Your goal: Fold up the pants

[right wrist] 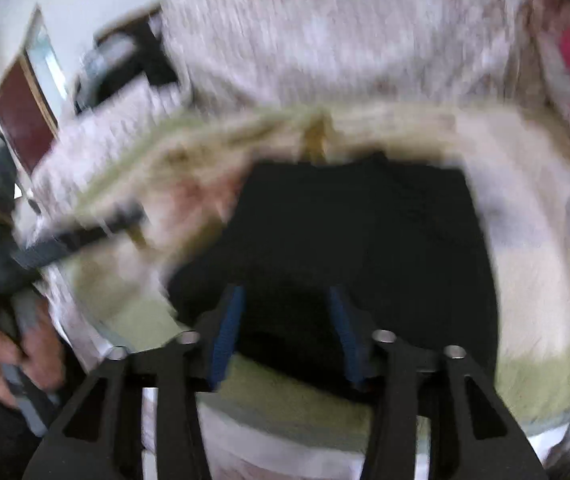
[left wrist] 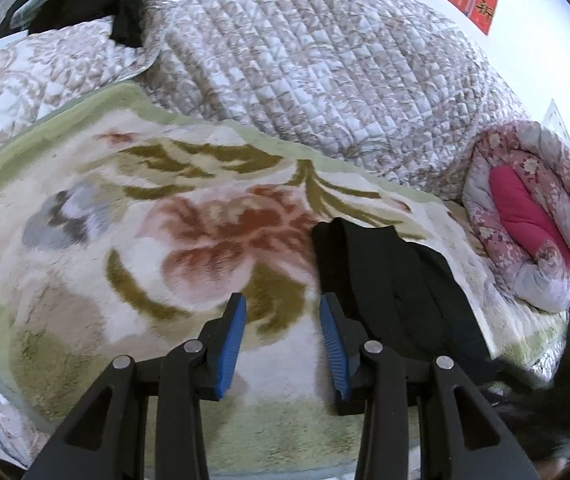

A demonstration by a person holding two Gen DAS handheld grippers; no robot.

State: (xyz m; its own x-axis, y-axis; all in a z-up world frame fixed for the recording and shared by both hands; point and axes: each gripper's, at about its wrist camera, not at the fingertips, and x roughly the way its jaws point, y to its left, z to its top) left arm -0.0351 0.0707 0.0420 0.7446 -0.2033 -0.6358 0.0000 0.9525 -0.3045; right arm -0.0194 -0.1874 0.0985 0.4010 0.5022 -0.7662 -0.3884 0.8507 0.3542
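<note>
The black pants (left wrist: pixel 397 280) lie folded on a floral fleece blanket (left wrist: pixel 145 240), just right of my left gripper (left wrist: pixel 283 302). The left gripper is open and empty above the blanket, its right fingertip at the pants' left edge. In the blurred right wrist view the pants (right wrist: pixel 365 232) form a dark folded block straight ahead. My right gripper (right wrist: pixel 287 292) is open over their near edge and holds nothing. The other hand-held gripper (right wrist: pixel 65 236) shows at the left of that view.
A quilted grey-white bedspread (left wrist: pixel 305 52) rises behind the blanket. A rolled pink floral duvet (left wrist: pixel 533 216) lies at the right. Dark clothes (left wrist: pixel 97 8) sit at the far left. A dark red door (right wrist: pixel 25 116) stands at the left of the right wrist view.
</note>
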